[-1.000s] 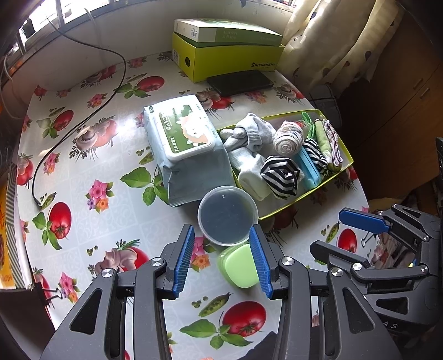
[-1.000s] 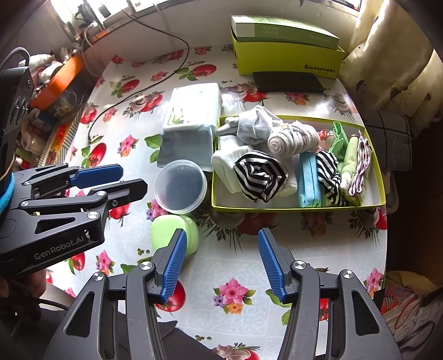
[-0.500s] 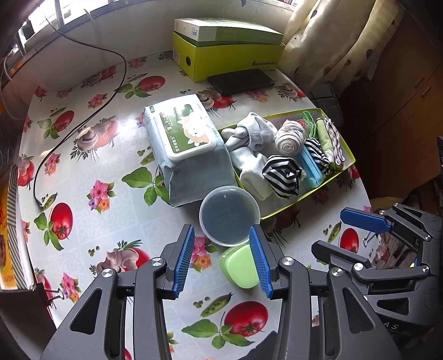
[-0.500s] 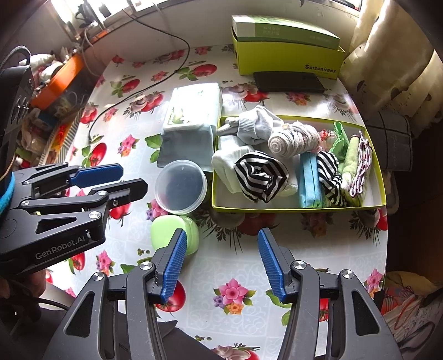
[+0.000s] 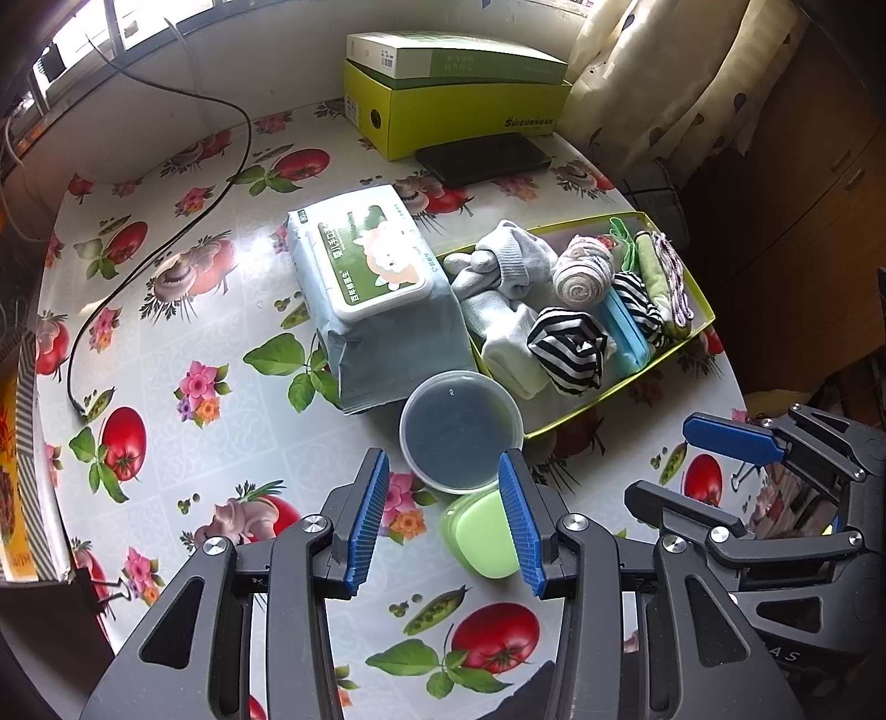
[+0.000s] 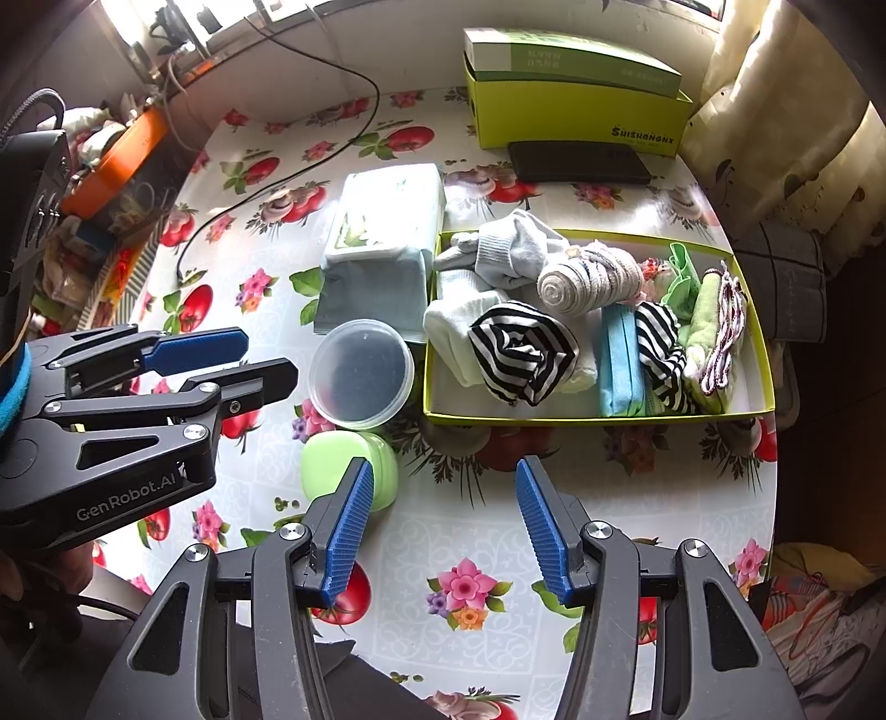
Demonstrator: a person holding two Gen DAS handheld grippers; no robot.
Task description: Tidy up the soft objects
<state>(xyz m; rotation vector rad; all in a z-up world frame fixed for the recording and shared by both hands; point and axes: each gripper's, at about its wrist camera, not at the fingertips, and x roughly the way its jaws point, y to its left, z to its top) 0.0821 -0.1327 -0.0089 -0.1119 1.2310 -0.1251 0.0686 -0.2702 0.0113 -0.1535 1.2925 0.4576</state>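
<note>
Both of my grippers hang steeply over the flowered table [image 6: 470, 531], jaws parted, gripping nothing.
Rolled socks [image 6: 520, 354] lie in the green tray [image 6: 598, 419]; my left gripper [image 5: 446, 518] is above the round tub [image 5: 461, 432]; my right gripper [image 6: 443, 526] is over bare cloth; 2 empty.

Daylight from a window [image 5: 127, 33] glares on the surface [image 5: 183, 310], covered in a cloth printed with tomatoes and flowers. A spotted cream curtain [image 5: 681, 83] hangs beside a brown wooden cabinet [image 5: 803, 183].
</note>
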